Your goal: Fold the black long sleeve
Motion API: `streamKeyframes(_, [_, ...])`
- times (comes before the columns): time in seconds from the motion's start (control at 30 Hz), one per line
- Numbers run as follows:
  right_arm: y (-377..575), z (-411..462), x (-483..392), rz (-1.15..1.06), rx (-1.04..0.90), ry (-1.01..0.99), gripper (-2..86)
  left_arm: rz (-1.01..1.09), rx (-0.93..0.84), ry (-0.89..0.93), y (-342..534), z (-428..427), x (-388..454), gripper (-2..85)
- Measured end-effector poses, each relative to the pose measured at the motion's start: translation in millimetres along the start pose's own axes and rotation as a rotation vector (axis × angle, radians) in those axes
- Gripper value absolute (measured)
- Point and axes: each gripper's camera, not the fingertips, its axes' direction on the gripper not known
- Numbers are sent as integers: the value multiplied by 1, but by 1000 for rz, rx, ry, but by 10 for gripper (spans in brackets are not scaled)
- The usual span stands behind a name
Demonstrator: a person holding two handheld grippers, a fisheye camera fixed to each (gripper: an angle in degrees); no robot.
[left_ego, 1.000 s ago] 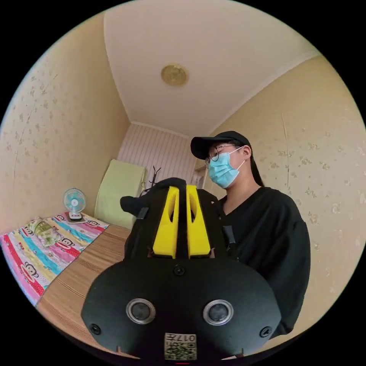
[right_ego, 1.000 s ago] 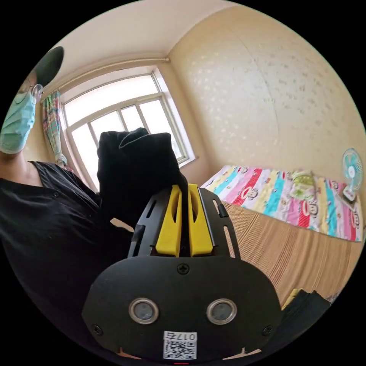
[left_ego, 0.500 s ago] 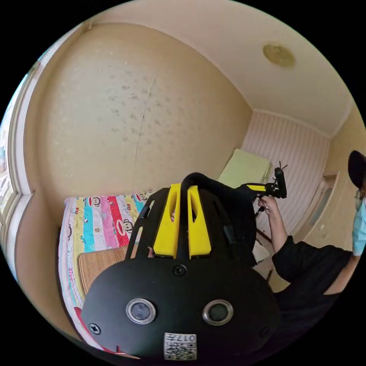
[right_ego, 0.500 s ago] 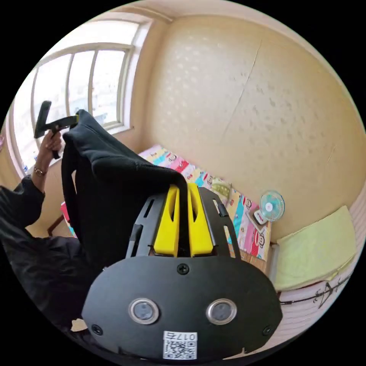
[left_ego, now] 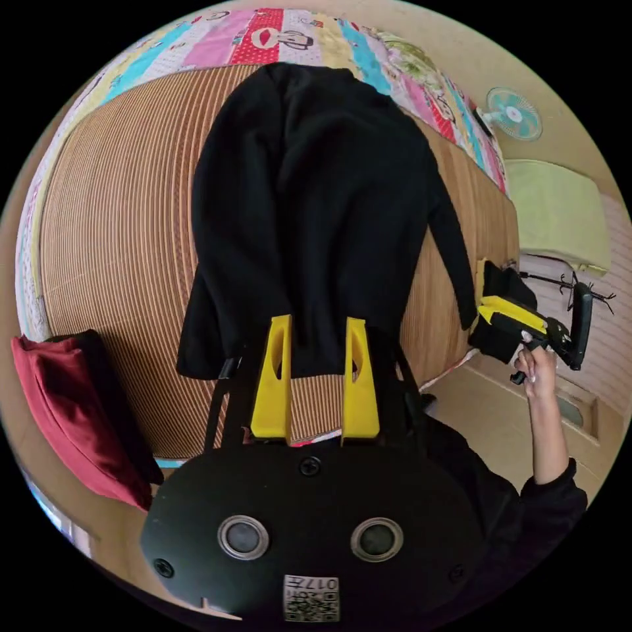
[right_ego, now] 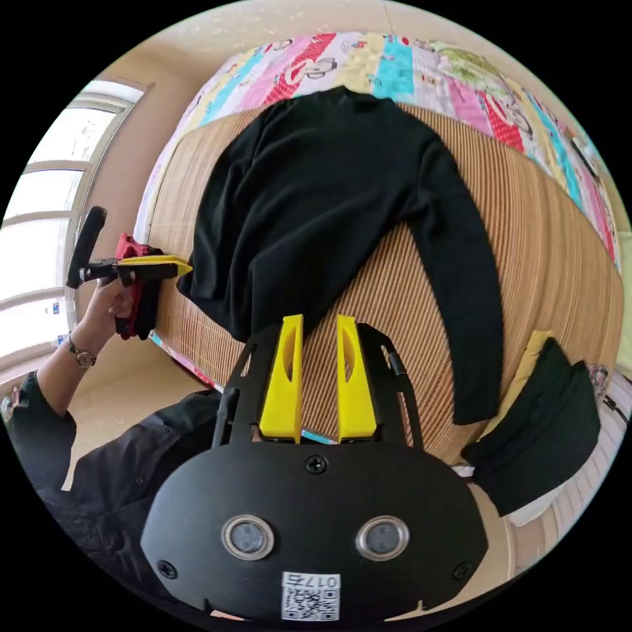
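— What carries everything here?
— A bed, topped with a brown striped woven bamboo mat over a bright patchwork cartoon-print sheet.
— And what lies on the mat?
— A black long-sleeved knit top spread flat, sleeves angled out. A folded black garment with a yellow edge sits at one corner, a folded dark red cloth with black cloth beside it at another.
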Motion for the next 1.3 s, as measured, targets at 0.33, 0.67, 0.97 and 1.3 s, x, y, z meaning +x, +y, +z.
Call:
streamKeyframes(0.33, [20, 116, 12, -74, -228, 34, 98, 67, -6, 200, 32, -33, -97, 32])
streamKeyframes(0.67, [78, 47, 159, 195, -299, 393, 83, -690, 1094, 431, 296, -341, -359, 74])
streamKeyframes(0.97, [95, 23, 202, 149, -123, 187, 102, -72, 137, 142, 113, -203, -186, 114])
streamKeyframes(1.3, [244, 19, 261, 52, -251, 101, 79, 2, -101, -68, 247, -171, -136, 51])
